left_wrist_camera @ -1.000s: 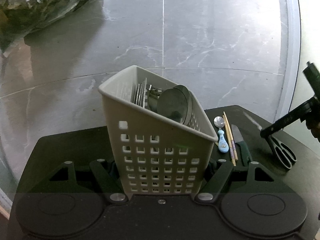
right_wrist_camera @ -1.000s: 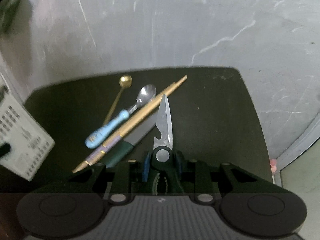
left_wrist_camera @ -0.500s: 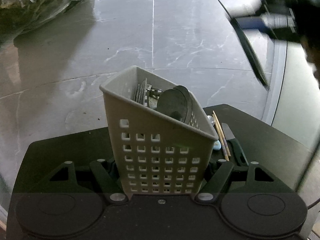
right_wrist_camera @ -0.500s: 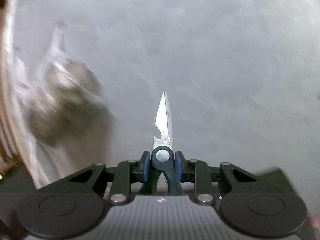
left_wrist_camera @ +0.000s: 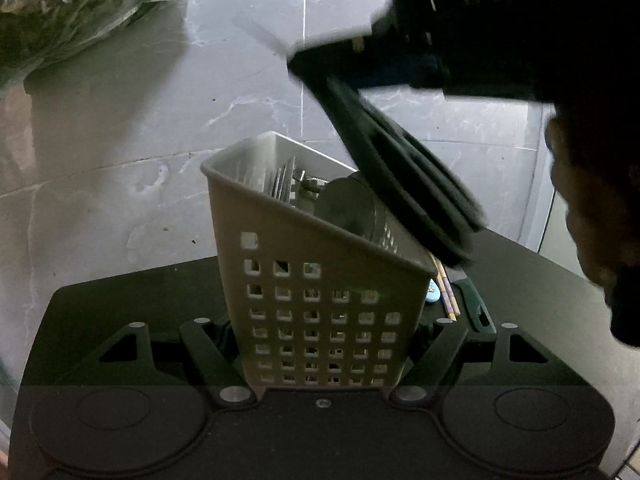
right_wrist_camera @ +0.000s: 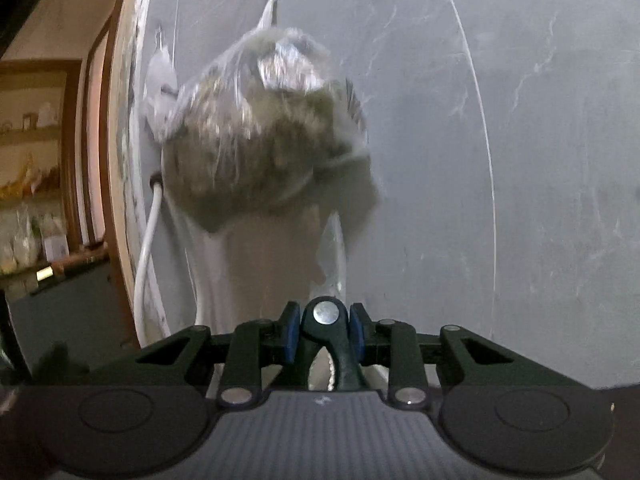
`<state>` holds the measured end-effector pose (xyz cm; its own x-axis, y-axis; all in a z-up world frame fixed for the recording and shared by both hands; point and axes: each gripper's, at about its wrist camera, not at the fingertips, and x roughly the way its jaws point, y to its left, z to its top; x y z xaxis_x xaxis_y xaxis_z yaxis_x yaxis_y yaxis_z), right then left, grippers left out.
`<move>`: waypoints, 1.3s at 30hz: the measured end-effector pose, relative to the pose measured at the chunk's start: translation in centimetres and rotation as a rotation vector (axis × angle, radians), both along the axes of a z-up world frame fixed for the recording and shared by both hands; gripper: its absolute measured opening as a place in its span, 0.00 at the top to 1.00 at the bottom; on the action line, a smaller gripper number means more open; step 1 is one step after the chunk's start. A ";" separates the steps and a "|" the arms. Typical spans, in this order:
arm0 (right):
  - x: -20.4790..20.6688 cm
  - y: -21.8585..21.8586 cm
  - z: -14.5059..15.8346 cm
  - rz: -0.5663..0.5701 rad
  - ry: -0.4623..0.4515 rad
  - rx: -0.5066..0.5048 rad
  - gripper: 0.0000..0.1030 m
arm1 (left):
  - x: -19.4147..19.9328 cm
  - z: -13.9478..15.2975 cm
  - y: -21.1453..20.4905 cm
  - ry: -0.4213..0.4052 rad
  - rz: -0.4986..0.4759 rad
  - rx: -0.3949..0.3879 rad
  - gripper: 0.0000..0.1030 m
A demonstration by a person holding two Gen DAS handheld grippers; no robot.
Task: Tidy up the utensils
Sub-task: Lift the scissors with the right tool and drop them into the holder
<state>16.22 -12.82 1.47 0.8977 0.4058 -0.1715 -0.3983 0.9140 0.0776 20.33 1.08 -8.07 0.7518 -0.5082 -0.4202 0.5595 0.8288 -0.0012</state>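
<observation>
Two tools: left (left_wrist_camera: 320, 340) clamps basket (left_wrist_camera: 320, 280), right (right_wrist_camera: 326, 336) clamps scissors (right_wrist_camera: 326, 314) w/ handles over basket rim, bag (right_wrist_camera: 264, 132) behind.

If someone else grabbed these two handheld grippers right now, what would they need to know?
Left gripper: shut on the white perforated utensil basket, tilted on the black table.
Right gripper: shut on the scissors near their pivot, handles hanging down over the basket's mouth.
Done: forks and round metal utensils are in the basket.
Left: drop the scissors in, then the blue-handled spoon, chopsticks and green-handled knife lying beside the basket.
</observation>
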 end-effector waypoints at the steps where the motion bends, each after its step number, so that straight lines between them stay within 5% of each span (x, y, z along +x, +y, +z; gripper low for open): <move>1: -0.1 0.3 -0.5 -0.002 0.005 0.003 0.71 | 0.0 0.0 0.0 0.001 0.002 -0.002 0.26; 8: 0.7 0.2 -1.3 0.013 0.031 0.061 0.71 | -0.2 0.2 -0.4 0.006 0.010 0.010 0.26; 16: 1.4 0.5 0.7 0.045 -0.087 0.140 0.71 | -0.4 0.2 -0.8 0.006 0.023 0.011 0.26; 23: 2.1 0.1 -2.0 0.096 -0.154 0.211 0.72 | -0.5 0.2 -1.0 -0.006 0.016 0.031 0.26; 31: 0.5 -0.9 -4.0 0.125 -0.211 0.175 0.72 | -0.5 0.3 -1.1 -0.008 0.020 0.032 0.26; 37: -0.1 -1.7 -4.9 0.141 -0.112 0.097 0.70 | -0.6 0.1 -1.1 -0.018 0.023 0.034 0.26; 39: -0.7 -2.1 -4.4 0.136 -0.099 0.074 0.49 | -0.7 0.0 -1.2 -0.018 0.025 0.034 0.26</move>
